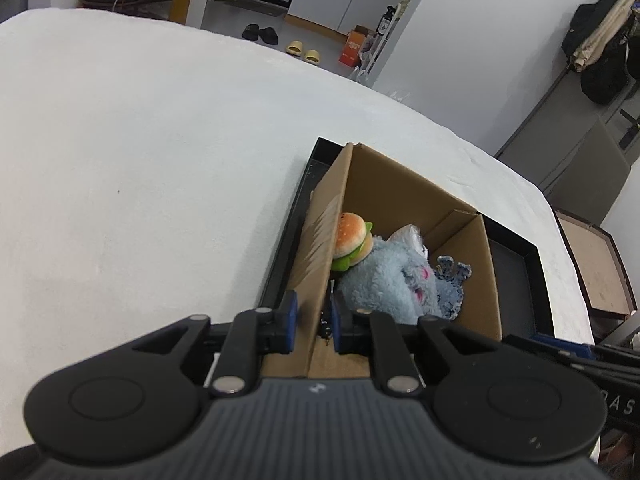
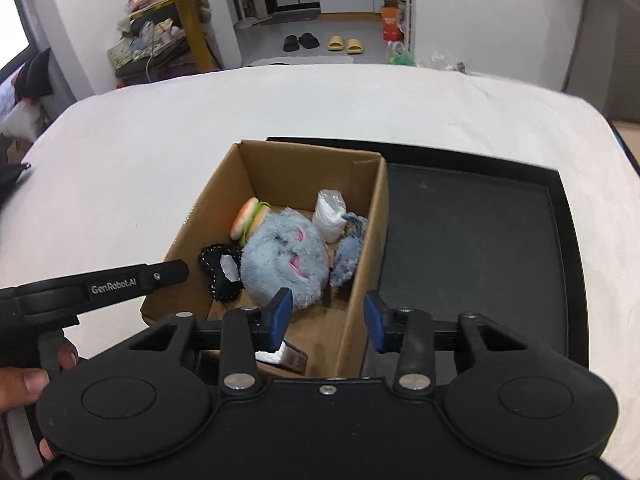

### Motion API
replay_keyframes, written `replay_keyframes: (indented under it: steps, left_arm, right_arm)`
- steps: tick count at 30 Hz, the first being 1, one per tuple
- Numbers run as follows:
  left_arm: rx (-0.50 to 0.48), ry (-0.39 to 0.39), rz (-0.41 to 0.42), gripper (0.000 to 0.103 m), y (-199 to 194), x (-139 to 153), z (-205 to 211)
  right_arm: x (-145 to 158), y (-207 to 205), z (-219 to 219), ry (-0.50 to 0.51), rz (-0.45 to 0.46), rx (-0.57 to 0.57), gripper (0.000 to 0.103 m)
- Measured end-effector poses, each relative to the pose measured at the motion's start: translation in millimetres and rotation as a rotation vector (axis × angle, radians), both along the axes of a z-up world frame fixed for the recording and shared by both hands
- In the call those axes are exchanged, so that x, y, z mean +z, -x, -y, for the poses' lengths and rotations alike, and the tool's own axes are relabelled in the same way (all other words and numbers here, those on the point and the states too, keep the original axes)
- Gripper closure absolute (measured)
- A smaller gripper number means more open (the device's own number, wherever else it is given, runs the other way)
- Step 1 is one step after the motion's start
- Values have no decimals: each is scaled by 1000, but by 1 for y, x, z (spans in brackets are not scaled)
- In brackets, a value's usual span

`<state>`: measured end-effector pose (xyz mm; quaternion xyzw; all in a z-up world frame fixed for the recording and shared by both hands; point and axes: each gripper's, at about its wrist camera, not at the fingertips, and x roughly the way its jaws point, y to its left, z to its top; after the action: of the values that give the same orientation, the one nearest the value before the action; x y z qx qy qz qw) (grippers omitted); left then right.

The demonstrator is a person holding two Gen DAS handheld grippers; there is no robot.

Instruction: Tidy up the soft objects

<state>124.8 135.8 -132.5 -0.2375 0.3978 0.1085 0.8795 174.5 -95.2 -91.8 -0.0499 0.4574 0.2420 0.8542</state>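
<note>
A brown cardboard box stands in a black tray on the white table. Inside lie a burger plush, a fluffy blue plush and a small blue-grey plush. My left gripper is shut on the box's left wall. The right wrist view looks into the box: burger plush, blue plush, a black stitched piece, a white wrapped bundle and the blue-grey plush. My right gripper straddles the box's right wall, pads apart from it, open.
The black tray has bare floor to the right of the box. White cloth covers the table all round. A hand holds the left gripper's handle at the lower left. Slippers and furniture lie beyond the table.
</note>
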Motion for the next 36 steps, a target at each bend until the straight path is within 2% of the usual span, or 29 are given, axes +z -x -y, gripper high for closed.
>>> replay_keyframes:
  steps: [4, 16, 19, 20, 21, 22, 24, 27, 31, 36]
  left_arm:
    - [-17, -19, -31, 89, -4, 5, 4]
    - [-58, -94, -82, 85, -2, 27, 23]
    - [-82, -92, -77, 79, 0, 35, 31]
    - [-90, -89, -72, 73, 1, 38, 34]
    - [-95, -91, -71, 65, 2, 41, 37]
    - [-98, -99, -73, 61, 2, 43, 41]
    - [-109, -112, -76, 50, 2, 48, 49]
    - [-131, -134, -79, 38, 3, 55, 61]
    - [-139, -177, -86, 29, 5, 66, 76]
    - [-146, -193, -99, 17, 6, 81, 90]
  right_arm:
    - [-3, -3, 13, -44, -47, -25, 63]
    - [7, -5, 46, -95, -57, -68, 62]
    - [6, -5, 56, -101, -71, -86, 60]
    - [5, -4, 59, -103, -75, -93, 59]
    - [5, -4, 62, -102, -77, -99, 56]
    - [6, -2, 65, -104, -78, -104, 53]
    - [7, 0, 72, -116, -80, -111, 40]
    - [11, 4, 81, -126, -71, -117, 31]
    - [19, 7, 95, -132, -56, -124, 19]
    - [31, 10, 108, -133, -28, -137, 1]
